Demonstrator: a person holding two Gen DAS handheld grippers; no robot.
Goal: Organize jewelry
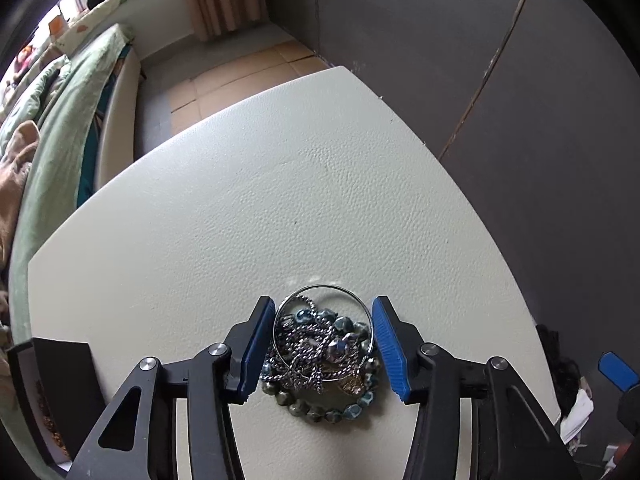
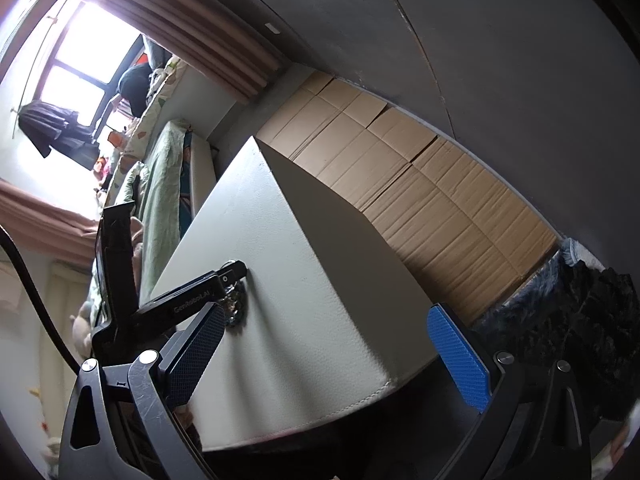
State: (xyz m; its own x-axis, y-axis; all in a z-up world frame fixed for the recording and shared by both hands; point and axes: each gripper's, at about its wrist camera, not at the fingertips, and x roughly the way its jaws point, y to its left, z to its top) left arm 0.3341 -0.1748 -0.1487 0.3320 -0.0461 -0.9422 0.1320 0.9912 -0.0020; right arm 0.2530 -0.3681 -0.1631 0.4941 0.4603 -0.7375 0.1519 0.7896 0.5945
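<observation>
Left hand-held gripper: wide open, straddling the jewelry pile, lower centre, gripping nothing.
Right hand-held gripper: wide open, empty.
Risk: closing could lift tangled pieces together.

A tangled heap of silver chains, bangle and blue-green beaded bracelet lies on the cream leather-textured counter, between the left claw's fingers; a green-quilted bed stands left.
</observation>
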